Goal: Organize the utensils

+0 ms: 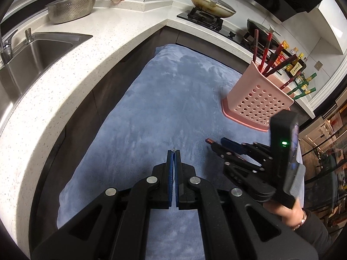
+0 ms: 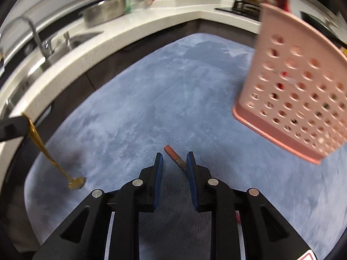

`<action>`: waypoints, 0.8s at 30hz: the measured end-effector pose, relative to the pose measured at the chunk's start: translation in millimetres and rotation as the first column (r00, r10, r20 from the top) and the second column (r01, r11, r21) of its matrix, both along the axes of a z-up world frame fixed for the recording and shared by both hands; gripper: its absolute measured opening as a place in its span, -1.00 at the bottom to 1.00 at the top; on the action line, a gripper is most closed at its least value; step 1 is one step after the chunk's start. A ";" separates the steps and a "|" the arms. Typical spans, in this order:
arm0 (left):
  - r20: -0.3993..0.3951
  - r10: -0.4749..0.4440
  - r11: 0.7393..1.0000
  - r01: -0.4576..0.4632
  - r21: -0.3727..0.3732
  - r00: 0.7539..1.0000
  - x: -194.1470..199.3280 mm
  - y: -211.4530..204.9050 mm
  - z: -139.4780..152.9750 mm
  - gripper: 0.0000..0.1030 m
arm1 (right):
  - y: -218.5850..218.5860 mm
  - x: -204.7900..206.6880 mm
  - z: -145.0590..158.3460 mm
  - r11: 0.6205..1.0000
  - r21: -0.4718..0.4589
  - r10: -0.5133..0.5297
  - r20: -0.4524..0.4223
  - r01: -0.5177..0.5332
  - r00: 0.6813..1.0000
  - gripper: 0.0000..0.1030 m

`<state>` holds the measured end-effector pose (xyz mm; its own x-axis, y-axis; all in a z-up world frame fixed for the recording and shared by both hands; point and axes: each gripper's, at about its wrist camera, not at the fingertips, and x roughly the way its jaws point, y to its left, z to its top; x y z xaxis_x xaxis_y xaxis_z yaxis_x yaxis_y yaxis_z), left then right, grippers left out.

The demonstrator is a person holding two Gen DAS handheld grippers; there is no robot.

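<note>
A pink perforated utensil holder stands on the blue cloth at the right, with red and green chopsticks sticking out of it. My left gripper is shut on a gold spoon. In the right wrist view the spoon hangs from it, bowl down on the cloth. My right gripper is open just above the cloth. A red-brown chopstick lies slanted between its fingers, against the right pad and apart from the left one.
A white countertop curves around the cloth's left and far sides, with a steel sink and a colander. A lidded pan sits on the stove behind. A person's hand grips the right tool.
</note>
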<state>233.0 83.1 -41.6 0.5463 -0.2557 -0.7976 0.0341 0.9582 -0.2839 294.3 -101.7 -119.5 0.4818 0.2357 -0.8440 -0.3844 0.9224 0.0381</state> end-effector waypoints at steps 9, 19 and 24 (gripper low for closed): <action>-0.002 -0.005 1.000 0.005 0.004 1.000 0.7 -0.6 -0.4 -0.99 | 10.5 0.1 -10.8 0.995 -0.091 0.030 0.012 -0.029 0.999 -0.65; 0.006 -0.020 1.000 0.020 0.005 1.000 -5.5 -9.4 3.5 -0.99 | -31.8 -30.5 26.8 0.991 -0.007 -0.130 0.061 0.130 0.990 -0.86; 0.023 -0.042 0.999 0.042 0.003 0.999 -10.4 -18.9 13.7 -0.99 | -66.5 -55.7 70.6 0.966 0.085 -0.253 0.125 0.243 0.959 -0.86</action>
